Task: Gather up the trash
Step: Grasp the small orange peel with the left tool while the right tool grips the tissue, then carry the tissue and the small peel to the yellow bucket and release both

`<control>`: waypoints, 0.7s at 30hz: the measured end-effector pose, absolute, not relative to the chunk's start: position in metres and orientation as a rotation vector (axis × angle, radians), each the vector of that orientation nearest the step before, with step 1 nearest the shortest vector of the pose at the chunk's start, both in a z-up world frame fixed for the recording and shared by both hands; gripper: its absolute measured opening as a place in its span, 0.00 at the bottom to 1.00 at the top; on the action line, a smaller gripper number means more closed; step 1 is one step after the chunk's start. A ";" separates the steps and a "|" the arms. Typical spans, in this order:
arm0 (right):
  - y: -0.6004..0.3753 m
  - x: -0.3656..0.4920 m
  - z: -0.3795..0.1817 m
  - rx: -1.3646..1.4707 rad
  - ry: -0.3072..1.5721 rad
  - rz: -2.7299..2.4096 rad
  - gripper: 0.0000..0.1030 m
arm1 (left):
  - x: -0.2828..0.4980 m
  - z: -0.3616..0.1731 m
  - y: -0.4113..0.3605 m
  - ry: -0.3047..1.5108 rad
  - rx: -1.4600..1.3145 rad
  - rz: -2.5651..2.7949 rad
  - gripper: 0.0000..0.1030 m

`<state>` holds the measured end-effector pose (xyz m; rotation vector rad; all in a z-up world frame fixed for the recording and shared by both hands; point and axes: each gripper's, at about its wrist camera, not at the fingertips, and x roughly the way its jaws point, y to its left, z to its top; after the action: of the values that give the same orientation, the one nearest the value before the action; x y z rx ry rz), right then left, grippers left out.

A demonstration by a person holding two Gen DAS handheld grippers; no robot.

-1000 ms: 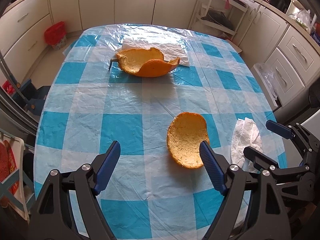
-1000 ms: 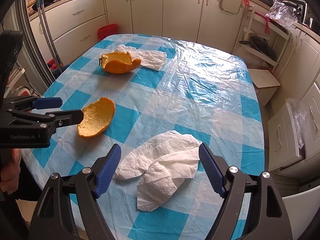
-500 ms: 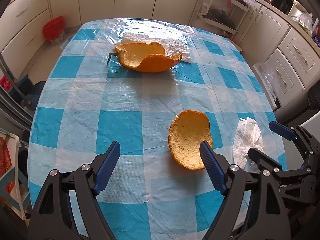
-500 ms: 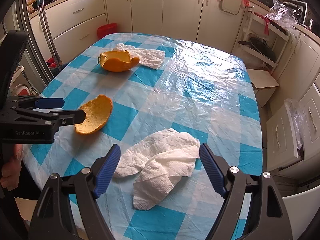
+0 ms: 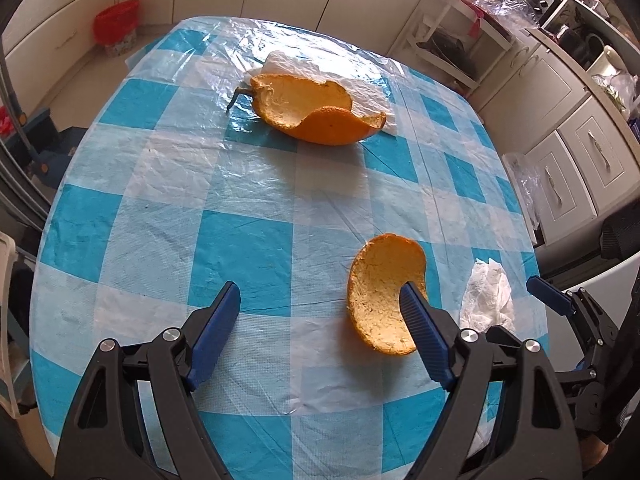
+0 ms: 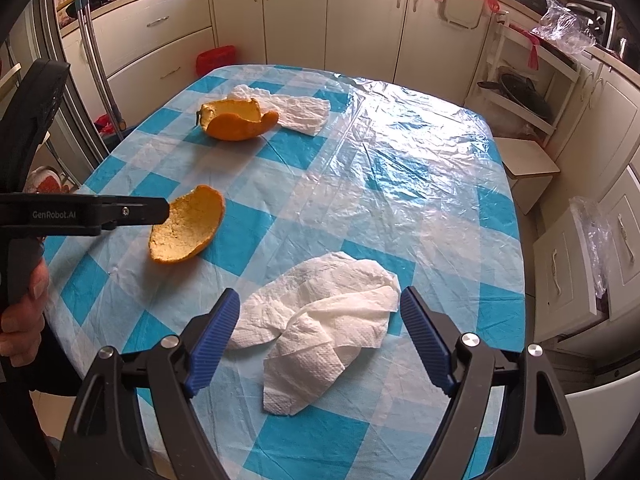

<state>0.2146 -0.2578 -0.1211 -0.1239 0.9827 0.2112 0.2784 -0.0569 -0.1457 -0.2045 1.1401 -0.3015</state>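
A small orange peel (image 5: 384,292) lies on the blue checked table; it also shows in the right wrist view (image 6: 188,230). My left gripper (image 5: 320,312) is open above the table, its right finger over the peel's near side. A crumpled white tissue (image 6: 320,328) lies between the open fingers of my right gripper (image 6: 320,320); the tissue also shows in the left wrist view (image 5: 488,300). A large orange peel (image 5: 316,110) lies at the far end, partly on a flat white tissue (image 5: 360,88). The left gripper shows side-on in the right wrist view (image 6: 80,216).
The table (image 6: 420,184) carries a wrinkled clear plastic cover. A red bin (image 5: 116,26) stands on the floor past the far left corner. Cream cabinets (image 6: 360,12) line the walls. A small stool (image 6: 528,168) stands at the right.
Both grippers have moved forward over the table. The small peel now sits nearer the left gripper's right finger, and the tissue lies further in between the right gripper's fingers.
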 end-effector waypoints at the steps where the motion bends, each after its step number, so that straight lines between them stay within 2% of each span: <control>1: -0.257 0.215 -0.123 -0.124 0.985 0.214 0.77 | 0.278 -0.146 -0.060 1.136 -0.196 -0.301 0.76; 7: -0.260 0.222 -0.140 -0.103 1.014 0.211 0.77 | 0.280 -0.145 -0.077 1.110 -0.157 -0.316 0.74; 8: -0.259 0.222 -0.141 -0.103 1.015 0.214 0.77 | 0.279 -0.144 -0.083 1.100 -0.136 -0.324 0.72; 9: -0.259 0.223 -0.141 -0.104 1.017 0.219 0.76 | 0.278 -0.143 -0.087 1.091 -0.114 -0.333 0.64; 10: -0.258 0.223 -0.142 -0.108 1.022 0.224 0.70 | 0.277 -0.142 -0.091 1.086 -0.090 -0.345 0.54; 11: -0.257 0.223 -0.143 -0.115 1.025 0.231 0.66 | 0.277 -0.142 -0.096 1.085 -0.070 -0.356 0.48; 12: -0.257 0.223 -0.143 -0.116 1.026 0.242 0.61 | 0.276 -0.143 -0.101 1.085 -0.051 -0.369 0.33; 13: -0.257 0.222 -0.143 -0.115 1.023 0.250 0.54 | 0.275 -0.144 -0.105 1.087 -0.034 -0.376 0.22; 14: -0.257 0.222 -0.142 -0.119 1.021 0.256 0.49 | 0.274 -0.144 -0.108 1.087 -0.023 -0.385 0.17; 15: -0.256 0.222 -0.141 -0.126 1.019 0.258 0.38 | 0.273 -0.144 -0.110 1.084 -0.017 -0.391 0.11; 16: -0.256 0.222 -0.140 -0.131 1.016 0.262 0.30 | 0.273 -0.143 -0.111 1.077 -0.018 -0.393 0.08; 18: -0.257 0.221 -0.139 -0.129 1.013 0.267 0.23 | 0.272 -0.139 -0.110 1.058 -0.018 -0.394 0.05; 21: -0.262 0.220 -0.137 -0.111 1.004 0.267 0.21 | 0.270 -0.132 -0.107 1.027 -0.015 -0.387 0.05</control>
<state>0.2195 -0.2616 -0.1367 -0.1114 1.0038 0.2669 0.2697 -0.1074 -0.1320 -0.0148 1.0268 -0.3869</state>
